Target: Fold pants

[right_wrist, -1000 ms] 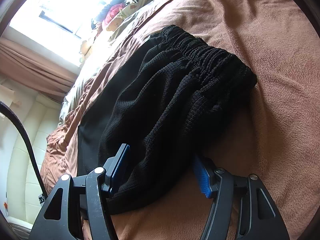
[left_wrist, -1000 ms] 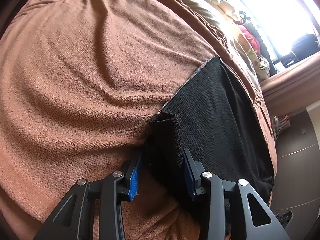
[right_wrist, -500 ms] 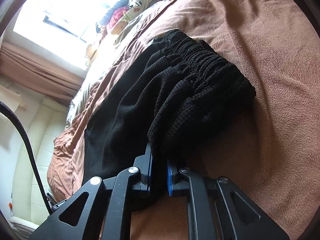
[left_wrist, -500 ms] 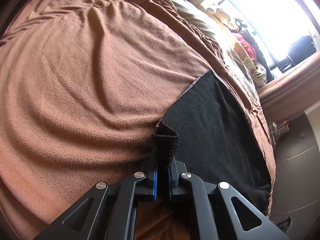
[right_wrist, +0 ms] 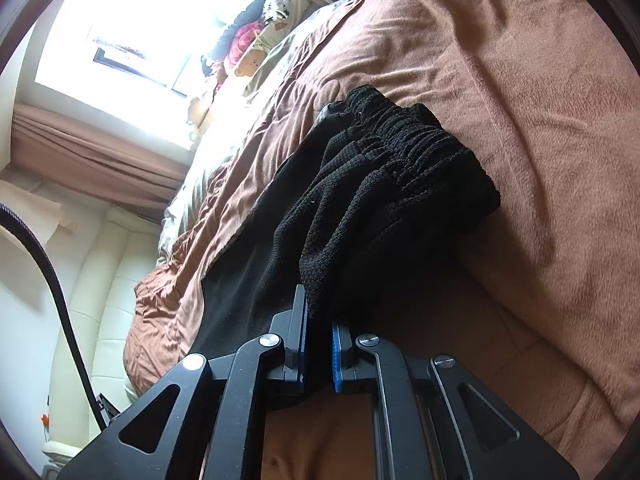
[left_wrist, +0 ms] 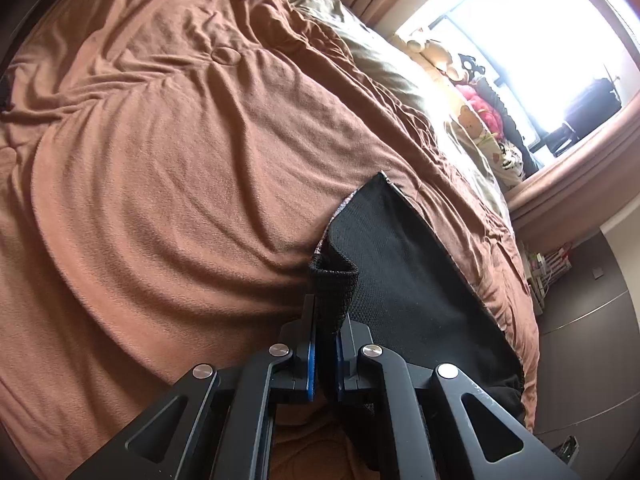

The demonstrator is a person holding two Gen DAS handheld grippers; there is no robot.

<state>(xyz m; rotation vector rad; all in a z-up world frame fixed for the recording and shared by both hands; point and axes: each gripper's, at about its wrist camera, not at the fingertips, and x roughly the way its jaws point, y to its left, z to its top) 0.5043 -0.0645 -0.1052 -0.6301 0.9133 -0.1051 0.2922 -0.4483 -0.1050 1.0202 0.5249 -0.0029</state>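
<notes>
Black knit pants [left_wrist: 404, 280] lie on a brown bedspread [left_wrist: 180, 168]. In the left wrist view my left gripper [left_wrist: 325, 320] is shut on a hem corner of a leg, which stands up as a small fold between the blue pads. The leg stretches away to the right, lifted off the bed near the grip. In the right wrist view my right gripper [right_wrist: 319, 320] is shut on the bunched fabric of the pants [right_wrist: 380, 196] below the gathered elastic waistband [right_wrist: 420, 136]. The waistband end hangs in folds over the bedspread [right_wrist: 520, 128].
Soft toys and pillows [left_wrist: 476, 108] line the bed's far edge under a bright window [left_wrist: 540, 28]. A cream padded headboard [right_wrist: 100, 292] and a black cable [right_wrist: 60, 280] show at the left of the right wrist view. Dark floor [left_wrist: 592, 340] lies beside the bed.
Both grippers went from open around the fabric to shut on it. Since then both have lifted, raising the hem corner and the waistband end off the bedspread.
</notes>
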